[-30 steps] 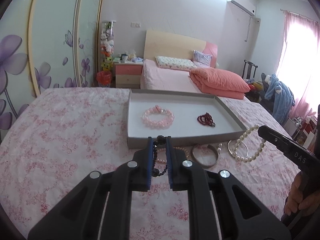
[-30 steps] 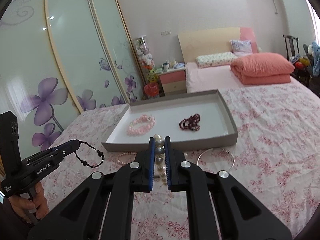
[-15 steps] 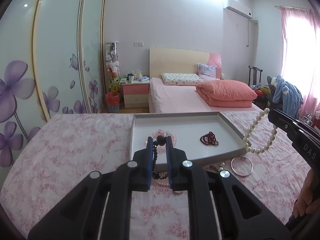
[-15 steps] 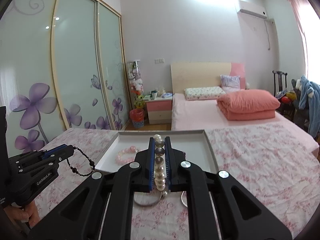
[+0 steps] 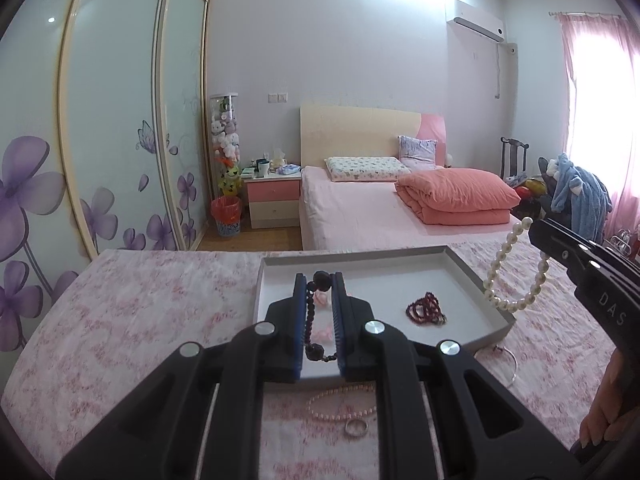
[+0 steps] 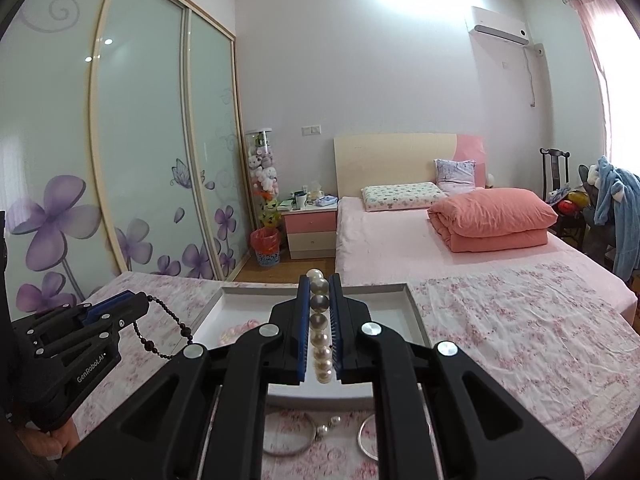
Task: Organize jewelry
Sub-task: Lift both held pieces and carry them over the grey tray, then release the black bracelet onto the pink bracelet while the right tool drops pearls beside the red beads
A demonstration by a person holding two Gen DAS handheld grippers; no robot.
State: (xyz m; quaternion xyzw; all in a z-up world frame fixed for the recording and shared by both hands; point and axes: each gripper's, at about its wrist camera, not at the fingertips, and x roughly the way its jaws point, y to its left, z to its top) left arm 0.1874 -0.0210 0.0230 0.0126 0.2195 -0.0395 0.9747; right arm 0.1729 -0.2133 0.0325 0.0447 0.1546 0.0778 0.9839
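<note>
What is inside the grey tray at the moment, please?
Inside the grey tray: a dark red bracelet and a pink bracelet, mostly covered by the left gripper.

pearl bracelet (image 6: 320,336): dangling | black bead bracelet (image 5: 316,320): dangling | tray (image 5: 472,276): two bracelets

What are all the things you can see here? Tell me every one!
Tray: one, grey rim with white floor, on the flowery bedspread.
Pink bead bracelet: one, in the tray, partly hidden.
Dark red bead bracelet: one, in the tray.
Black bead bracelet: one, hanging from the left gripper.
White pearl bracelet: one, hanging from the right gripper.
Pale pink bead strand: one, on the bedspread in front of the tray.
Silver bangles: at least two, on the bedspread in front of the tray.
Bedspread: one, pink floral.
Left gripper: one, black, shut on the black bead bracelet.
Right gripper: one, black, shut on the white pearl bracelet.
</note>
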